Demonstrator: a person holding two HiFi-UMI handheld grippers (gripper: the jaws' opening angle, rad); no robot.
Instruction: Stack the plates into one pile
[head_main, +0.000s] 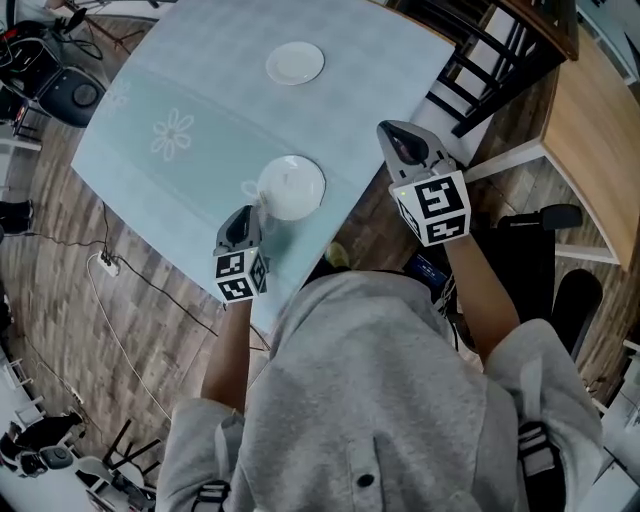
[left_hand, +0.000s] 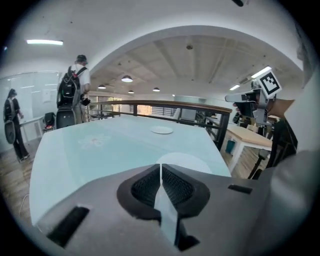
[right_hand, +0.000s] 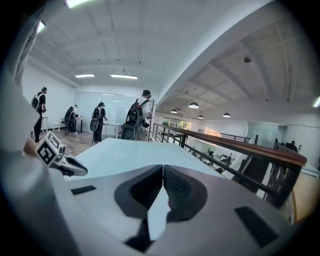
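The left gripper is clamped on the 7 o'clock rim of a round white ceramic plate. At its 12 o'clock, a second white plate lies on the pale-blue table. At 3 o'clock, the right gripper is closed and empty.

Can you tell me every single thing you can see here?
table: 1, pale blue-green with a flower print, centre
far plate: 1, white, on the table's far part
near plate: 1, white, near the table's front edge
railing: 1, dark, beside the table's right edge
desk: 1, light wood, far right
power strip: 1, white, on the wooden floor, left
people with backpacks: 4, far end of the room
left hand-held gripper: 1, grey, jaws together, empty
right hand-held gripper: 1, grey, jaws together, empty
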